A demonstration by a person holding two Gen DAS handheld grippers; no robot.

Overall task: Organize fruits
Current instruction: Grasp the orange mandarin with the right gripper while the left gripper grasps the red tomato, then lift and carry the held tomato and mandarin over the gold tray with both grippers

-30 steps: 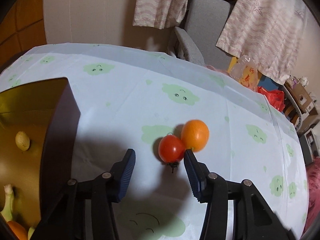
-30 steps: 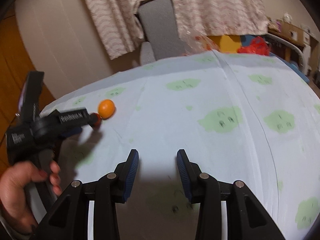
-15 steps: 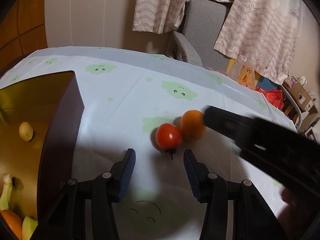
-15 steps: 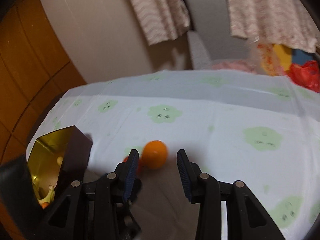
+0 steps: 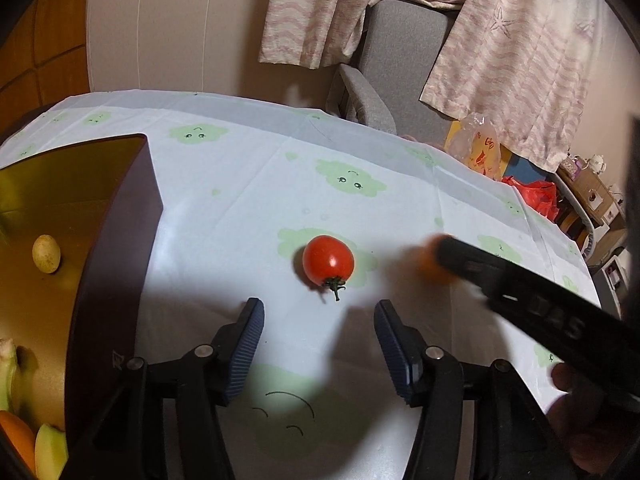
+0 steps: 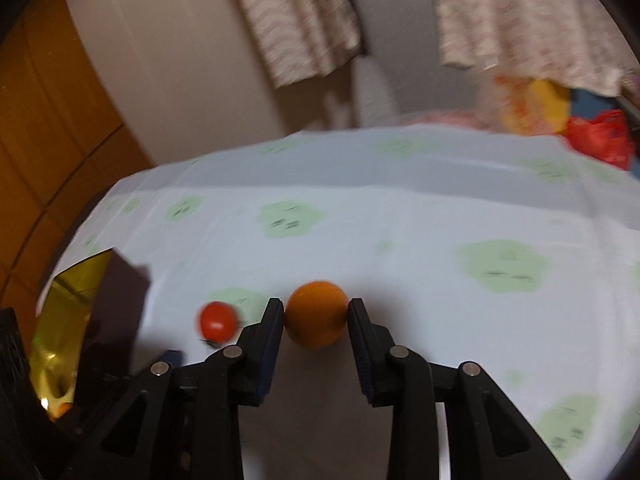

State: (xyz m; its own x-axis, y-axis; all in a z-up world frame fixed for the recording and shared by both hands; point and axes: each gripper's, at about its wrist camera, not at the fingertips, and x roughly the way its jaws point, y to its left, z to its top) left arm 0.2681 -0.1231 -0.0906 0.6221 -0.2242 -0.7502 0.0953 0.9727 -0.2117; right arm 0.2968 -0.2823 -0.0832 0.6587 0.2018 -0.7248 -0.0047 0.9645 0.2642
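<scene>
Now the right gripper clasps the orange, just right of the tomato; the left gripper gapes before that tomato. Lift gently (round fruit slips) toward the box left of the tomato.

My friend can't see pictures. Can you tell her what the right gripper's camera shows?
The right gripper has its two fingers on either side of an orange on a cloud-print tablecloth. A red tomato sits just to its left, near a gold-lined box. The picture is blurry.
</scene>
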